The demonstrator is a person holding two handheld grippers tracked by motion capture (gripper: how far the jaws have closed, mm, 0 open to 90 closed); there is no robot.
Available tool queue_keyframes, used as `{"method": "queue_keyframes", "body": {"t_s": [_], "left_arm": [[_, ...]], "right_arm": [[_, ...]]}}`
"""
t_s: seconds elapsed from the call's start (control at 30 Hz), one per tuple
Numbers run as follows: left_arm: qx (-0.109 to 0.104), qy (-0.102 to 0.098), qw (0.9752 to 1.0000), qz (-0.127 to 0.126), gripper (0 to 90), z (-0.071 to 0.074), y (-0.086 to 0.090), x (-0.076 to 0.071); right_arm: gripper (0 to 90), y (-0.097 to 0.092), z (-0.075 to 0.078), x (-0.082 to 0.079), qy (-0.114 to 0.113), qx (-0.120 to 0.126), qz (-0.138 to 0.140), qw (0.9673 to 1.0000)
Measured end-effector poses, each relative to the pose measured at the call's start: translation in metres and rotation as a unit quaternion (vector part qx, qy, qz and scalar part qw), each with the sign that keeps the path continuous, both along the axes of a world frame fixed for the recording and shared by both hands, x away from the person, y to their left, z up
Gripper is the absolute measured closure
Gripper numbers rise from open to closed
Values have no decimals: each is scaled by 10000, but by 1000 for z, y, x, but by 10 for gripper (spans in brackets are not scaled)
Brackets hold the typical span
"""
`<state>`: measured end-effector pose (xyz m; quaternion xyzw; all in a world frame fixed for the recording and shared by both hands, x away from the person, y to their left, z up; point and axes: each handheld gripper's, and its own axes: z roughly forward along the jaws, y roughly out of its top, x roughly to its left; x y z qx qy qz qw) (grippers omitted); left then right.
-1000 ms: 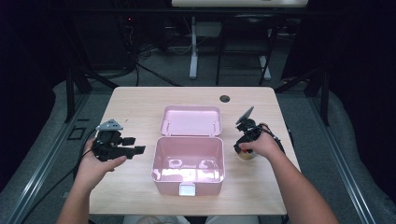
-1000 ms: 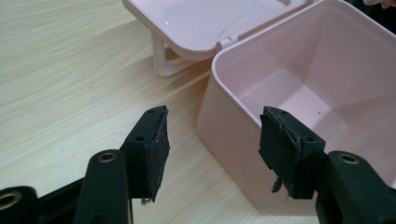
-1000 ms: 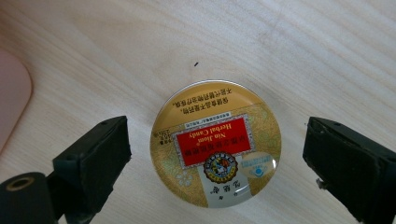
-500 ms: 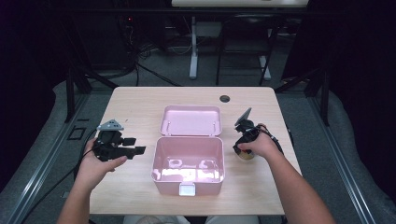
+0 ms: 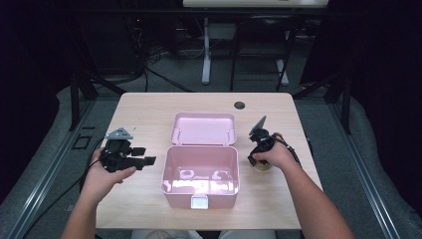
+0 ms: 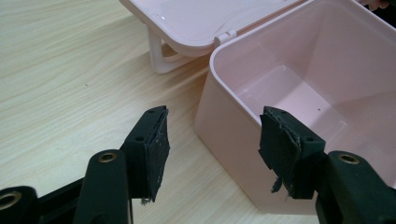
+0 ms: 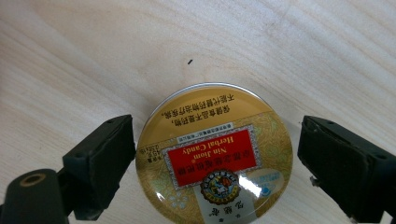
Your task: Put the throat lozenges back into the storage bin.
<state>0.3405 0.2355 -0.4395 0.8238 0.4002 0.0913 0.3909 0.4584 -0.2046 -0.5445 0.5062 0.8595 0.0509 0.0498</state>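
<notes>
Candy tin flat on table, right of pink box. Right gripper points straight down, jaws wide, straddling tin, not touching. Left gripper level, jaws spread beside box's left wall.

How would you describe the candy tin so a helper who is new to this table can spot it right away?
Start at the open pink box in the middle of the wooden table, then look to its right, under the right claw, whose jaws stand open on either side of it. There lies the candy tin: round, flat and gold, with a red "Herbal Candy" label, unlike the plain pink box.
</notes>
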Motion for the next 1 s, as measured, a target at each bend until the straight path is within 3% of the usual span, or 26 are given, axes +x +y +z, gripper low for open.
{"method": "queue_keyframes", "body": {"t_s": [0.53, 1.0], "left_arm": [[24, 23, 10000, -13, 417, -1, -1, 1], [30, 49, 10000, -21, 417, -2, -2, 1]], "right_arm": [[143, -5, -8, -1, 167, 113, -139, 9997], [196, -8, -8, -3, 135, 183, -116, 9997]]}}
